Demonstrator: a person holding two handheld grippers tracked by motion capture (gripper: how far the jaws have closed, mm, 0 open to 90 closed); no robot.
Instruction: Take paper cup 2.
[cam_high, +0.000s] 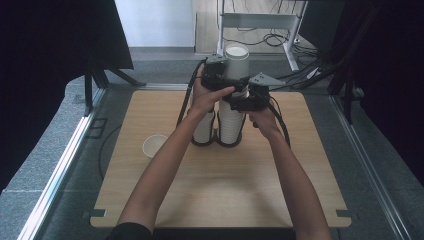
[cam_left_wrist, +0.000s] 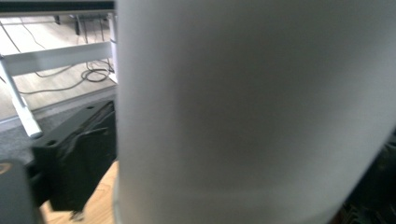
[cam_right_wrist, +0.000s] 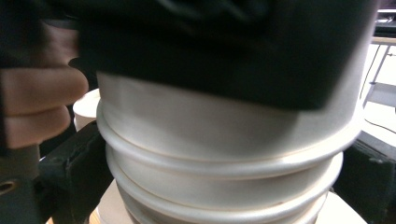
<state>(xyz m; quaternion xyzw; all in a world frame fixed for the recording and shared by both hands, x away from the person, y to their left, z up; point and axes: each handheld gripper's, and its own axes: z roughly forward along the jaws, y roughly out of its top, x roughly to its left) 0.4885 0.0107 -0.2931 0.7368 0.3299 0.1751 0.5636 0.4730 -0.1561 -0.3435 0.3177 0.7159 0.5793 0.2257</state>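
**Top cup ready to lift straight up off the stack**

Your left gripper (cam_high: 223, 79) has its fingers around the top cup (cam_high: 236, 61), high on the tall stack of paper cups (cam_high: 231, 120) standing in the black holder (cam_high: 218, 141) at the middle of the bench (cam_high: 310, 165). In the left gripper view the cup's white wall sits right in front of the camera, between the fingers. Whether the pads are actually pressing on it cannot be told, so treat the grip as unconfirmed.

Your right gripper (cam_high: 246, 103) sits lower on the same stack, just beneath the left one. In the right gripper view the rolled rims (cam_right_wrist: 224, 163) of the nested cups lie directly ahead of its fingers. It looks set to steady the stack, though whether those fingers are clenched on it or only resting beside it cannot be told either.

The stack's long axis is upright, so the top cup has to travel along that axis, upward from your left fingers, before it can go sideways. The left hand is the nearer one for that pull, while the right holds the remainder down. A shorter stack (cam_high: 205, 127) stands just beside your left fingers, on the side of the single loose cup (cam_high: 155, 145). Pulling at a tilt would likely drag a second cup along or tip the stack.
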